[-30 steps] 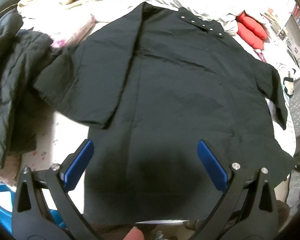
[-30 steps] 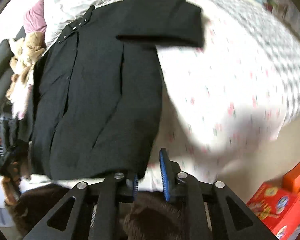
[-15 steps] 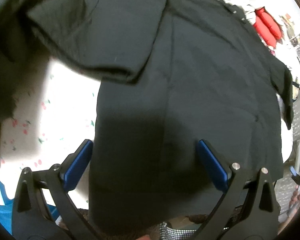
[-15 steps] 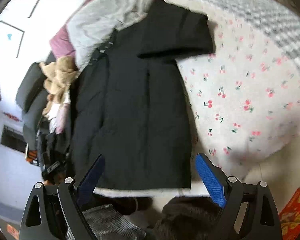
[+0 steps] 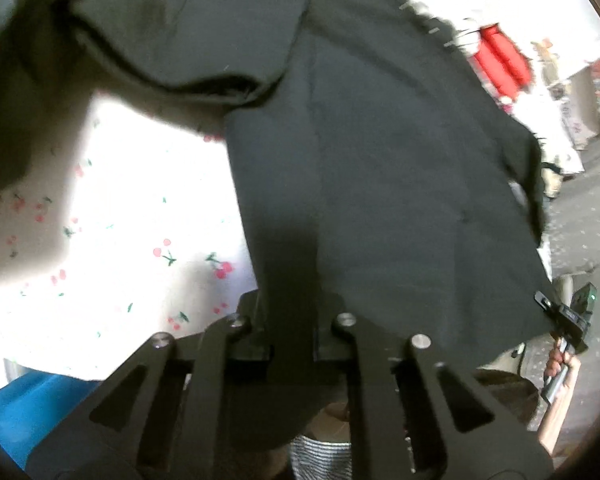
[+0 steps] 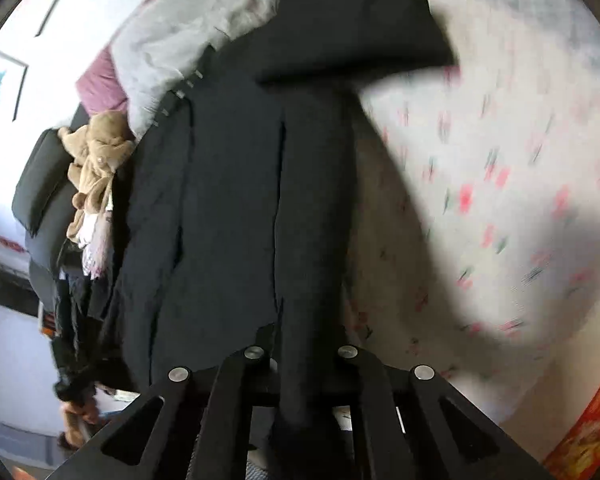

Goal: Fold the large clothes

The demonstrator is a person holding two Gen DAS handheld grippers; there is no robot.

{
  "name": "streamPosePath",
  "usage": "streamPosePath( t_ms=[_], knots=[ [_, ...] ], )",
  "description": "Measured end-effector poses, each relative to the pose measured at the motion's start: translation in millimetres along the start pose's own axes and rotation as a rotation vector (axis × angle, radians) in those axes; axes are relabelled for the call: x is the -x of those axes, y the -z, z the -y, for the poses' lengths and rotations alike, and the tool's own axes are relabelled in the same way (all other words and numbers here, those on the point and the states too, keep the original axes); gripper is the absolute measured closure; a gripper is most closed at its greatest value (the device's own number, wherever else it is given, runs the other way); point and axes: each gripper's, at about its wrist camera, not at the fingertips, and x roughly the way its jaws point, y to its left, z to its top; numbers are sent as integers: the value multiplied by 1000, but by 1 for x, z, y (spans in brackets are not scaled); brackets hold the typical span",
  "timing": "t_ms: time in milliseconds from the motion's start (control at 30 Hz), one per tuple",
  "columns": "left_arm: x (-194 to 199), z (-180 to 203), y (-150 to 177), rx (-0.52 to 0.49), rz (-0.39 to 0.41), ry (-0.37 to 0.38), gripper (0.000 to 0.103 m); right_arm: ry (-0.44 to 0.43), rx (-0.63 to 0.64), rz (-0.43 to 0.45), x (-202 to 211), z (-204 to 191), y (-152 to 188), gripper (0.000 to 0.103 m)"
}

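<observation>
A large black short-sleeved garment [image 5: 380, 152] lies spread on a white bedsheet with a cherry print [image 5: 112, 248]. My left gripper [image 5: 290, 320] is shut on the garment's hem near its left bottom corner. My right gripper [image 6: 306, 344] is shut on the hem near the right bottom corner of the garment [image 6: 228, 208]. The cloth hides the fingertips of both. The right gripper also shows at the right edge of the left wrist view [image 5: 564, 316], at the other hem corner. The left sleeve [image 5: 188, 40] lies spread to the upper left, the right sleeve [image 6: 352, 36] to the upper right.
A pile of dark clothes [image 5: 16, 92] lies at the bed's left. A grey quilt [image 6: 188, 32], a tan plush toy [image 6: 96, 164] and red cushions [image 5: 500, 60] lie near the collar. A red box [image 6: 588, 432] stands on the floor at the right. The bedsheet [image 6: 520, 160] stretches right of the garment.
Both grippers were open half a second ago and have closed on the garment's hem. Both have moved in close to the cloth, and both views are blurred by motion.
</observation>
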Motion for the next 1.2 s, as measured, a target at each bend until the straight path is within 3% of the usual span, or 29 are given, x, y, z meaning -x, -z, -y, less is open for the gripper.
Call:
streamPosePath(
  t_ms=[100,167,233,333,367,433,500,567,633,733,833,900,967,1033,1100,1200],
  knots=[
    [22,8,8,-16,-2,64,90,56,24,30,19,-6,-8,98],
    [14,12,15,-50,-47,16,90,150,52,13,14,-5,-10,98],
    [-10,15,24,-111,-130,-89,89,266,82,-27,-2,2,-7,97],
    [-39,13,32,-147,-178,-196,74,428,113,-112,-40,10,0,89],
    [-39,14,32,-158,-163,-216,67,436,93,-131,-47,13,0,82],
    [-31,20,31,-187,-119,-258,54,412,56,-123,-44,16,-4,78],
    [-18,30,29,-229,-43,-312,41,414,58,-114,-37,12,-9,66],
    [-1,42,27,-266,36,-328,32,427,96,-73,-25,2,-16,31],
    [11,59,19,-288,92,-319,19,412,120,-10,-13,-9,-27,24],
    [17,95,-1,-313,147,-231,16,420,151,71,-10,-31,-49,23],
    [4,129,-31,-292,110,-110,12,478,233,153,-17,-51,-64,23],
    [-3,150,-43,-268,85,-77,12,503,315,186,-25,-57,-75,22],
    [-11,175,-54,-280,90,-42,9,551,372,192,-49,-72,-88,22],
    [-17,181,-58,-296,112,-36,1,579,421,189,-78,-80,-101,22],
    [-23,185,-58,-292,138,-23,1,633,471,198,-102,-83,-110,22],
    [-40,174,-65,-212,235,-26,1,772,528,218,-138,-86,-120,23]
  ],
)
